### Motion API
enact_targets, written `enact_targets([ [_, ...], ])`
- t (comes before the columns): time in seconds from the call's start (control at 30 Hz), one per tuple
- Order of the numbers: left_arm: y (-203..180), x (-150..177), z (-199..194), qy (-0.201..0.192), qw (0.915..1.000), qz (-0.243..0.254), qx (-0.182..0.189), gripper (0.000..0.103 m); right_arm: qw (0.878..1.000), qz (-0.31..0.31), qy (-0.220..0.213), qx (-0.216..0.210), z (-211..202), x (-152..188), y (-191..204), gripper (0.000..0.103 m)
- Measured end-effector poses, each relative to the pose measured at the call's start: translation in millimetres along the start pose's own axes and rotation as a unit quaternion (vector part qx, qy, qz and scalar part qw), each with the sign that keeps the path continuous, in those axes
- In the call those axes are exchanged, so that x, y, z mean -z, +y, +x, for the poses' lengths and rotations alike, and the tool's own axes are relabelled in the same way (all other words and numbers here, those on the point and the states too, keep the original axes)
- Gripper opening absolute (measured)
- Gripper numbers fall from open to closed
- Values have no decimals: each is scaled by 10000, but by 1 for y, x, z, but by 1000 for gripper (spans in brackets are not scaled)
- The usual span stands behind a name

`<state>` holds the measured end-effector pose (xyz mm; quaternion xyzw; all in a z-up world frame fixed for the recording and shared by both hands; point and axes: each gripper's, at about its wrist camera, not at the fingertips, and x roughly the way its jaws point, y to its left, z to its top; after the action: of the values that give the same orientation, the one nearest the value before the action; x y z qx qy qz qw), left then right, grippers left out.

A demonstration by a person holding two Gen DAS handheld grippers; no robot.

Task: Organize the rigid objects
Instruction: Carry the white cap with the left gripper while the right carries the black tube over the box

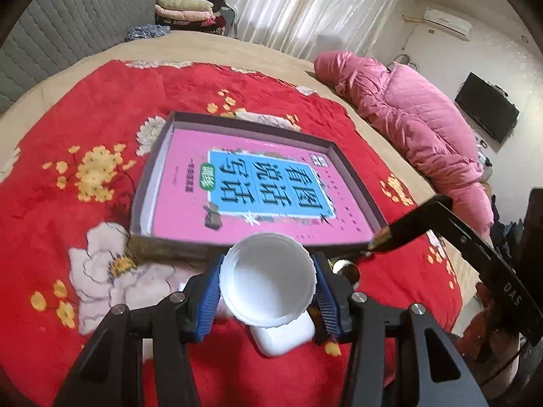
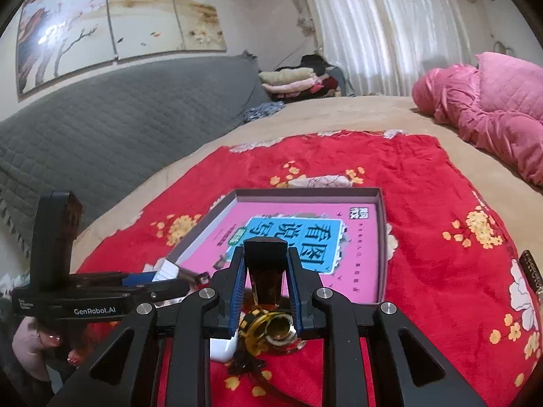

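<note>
My left gripper is shut on a white plastic cup, mouth toward the camera, held just in front of a shallow dark box that holds a pink book. A white earbud case lies on the red blanket under the cup. My right gripper is shut on a dark wedge-shaped object near the box's front edge, above a gold ring-shaped object and the white case. The pink book shows there too.
A red floral blanket covers a beige bed. A pink quilted jacket lies at the right. A grey padded headboard and folded clothes are behind. A small dark patterned object lies at the right edge.
</note>
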<state>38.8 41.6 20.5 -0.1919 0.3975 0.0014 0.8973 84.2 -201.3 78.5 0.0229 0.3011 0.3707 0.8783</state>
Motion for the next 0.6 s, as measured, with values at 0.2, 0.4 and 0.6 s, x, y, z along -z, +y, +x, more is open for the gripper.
enact_targets([
  [0.2,8,-15,6,-123,9998,-39,-181,51,9995,255,-39,157,6,0,-14,23],
  [0.4,16,-31,13,-227,9991,-43,-368,51,9984,406,-18,405,15,0,-30,23],
  [0.6,29,-39,27,-226,9979,-167,-587,51,9970,398,2,657,23,3,-41,23],
])
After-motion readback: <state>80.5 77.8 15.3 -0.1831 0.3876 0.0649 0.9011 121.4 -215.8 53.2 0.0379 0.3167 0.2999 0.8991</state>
